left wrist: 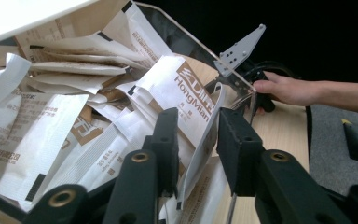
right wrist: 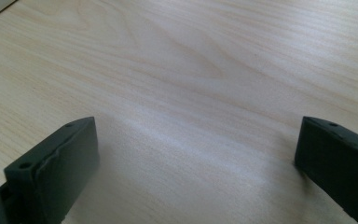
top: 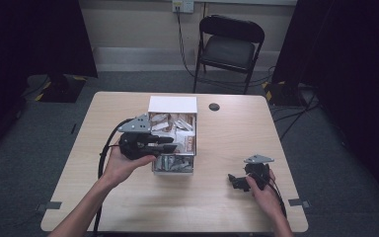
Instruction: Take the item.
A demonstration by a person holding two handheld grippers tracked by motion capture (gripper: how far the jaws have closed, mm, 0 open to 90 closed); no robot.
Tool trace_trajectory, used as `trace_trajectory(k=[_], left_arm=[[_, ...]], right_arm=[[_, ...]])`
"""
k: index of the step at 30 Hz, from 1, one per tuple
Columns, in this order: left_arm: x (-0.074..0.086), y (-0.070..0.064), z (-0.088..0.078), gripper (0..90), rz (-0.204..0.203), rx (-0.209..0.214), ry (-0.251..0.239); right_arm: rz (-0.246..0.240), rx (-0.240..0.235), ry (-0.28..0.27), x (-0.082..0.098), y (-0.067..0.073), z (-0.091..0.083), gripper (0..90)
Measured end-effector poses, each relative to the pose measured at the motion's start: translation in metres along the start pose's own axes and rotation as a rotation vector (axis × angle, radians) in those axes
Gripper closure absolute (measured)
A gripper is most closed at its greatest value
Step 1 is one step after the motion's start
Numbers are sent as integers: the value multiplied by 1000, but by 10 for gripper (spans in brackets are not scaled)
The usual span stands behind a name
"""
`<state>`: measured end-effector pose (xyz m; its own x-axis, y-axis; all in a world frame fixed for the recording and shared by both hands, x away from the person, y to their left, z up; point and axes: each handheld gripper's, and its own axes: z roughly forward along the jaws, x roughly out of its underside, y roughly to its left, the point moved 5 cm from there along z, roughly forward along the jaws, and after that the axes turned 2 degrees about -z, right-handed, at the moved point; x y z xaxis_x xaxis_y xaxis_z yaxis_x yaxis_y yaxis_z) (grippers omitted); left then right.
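Note:
A clear box with a white lid propped at its far side sits mid-table, stuffed with white and brown sachets. My left gripper reaches into the box from the left. In the left gripper view its jaws stand partly apart, with the edge of one white sachet rising between them, not pinched. My right gripper rests low on the table at the front right. Its jaws are wide open over bare wood with nothing between them.
A small black round disc lies on the table right of the box. A black folding chair stands beyond the far edge, with cables on the floor. The person's other hand shows behind the box.

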<state>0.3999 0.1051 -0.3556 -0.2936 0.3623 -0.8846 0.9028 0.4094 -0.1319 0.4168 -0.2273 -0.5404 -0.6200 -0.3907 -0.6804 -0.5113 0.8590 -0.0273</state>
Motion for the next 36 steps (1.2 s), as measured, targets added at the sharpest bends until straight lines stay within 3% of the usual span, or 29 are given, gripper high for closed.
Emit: trace_trajectory(k=[4,6,10,12,17,36], left_arm=[[0,0,0,709,7,0,9],[1,0,0,727,29,-21,32],[2,0,1,742,31,-11,41],[2,0,1,821,25,0,33],[1,3,-2,855,-3,13,4],[-3,3,-5,865,-41,43,-49]], right_arm=[[0,0,0,0,0,0,0],[0,0,0,0,0,0,0],[0,0,0,0,0,0,0],[0,0,0,0,0,0,0],[0,0,0,0,0,0,0],[0,2,-2,0,0,0,0]])
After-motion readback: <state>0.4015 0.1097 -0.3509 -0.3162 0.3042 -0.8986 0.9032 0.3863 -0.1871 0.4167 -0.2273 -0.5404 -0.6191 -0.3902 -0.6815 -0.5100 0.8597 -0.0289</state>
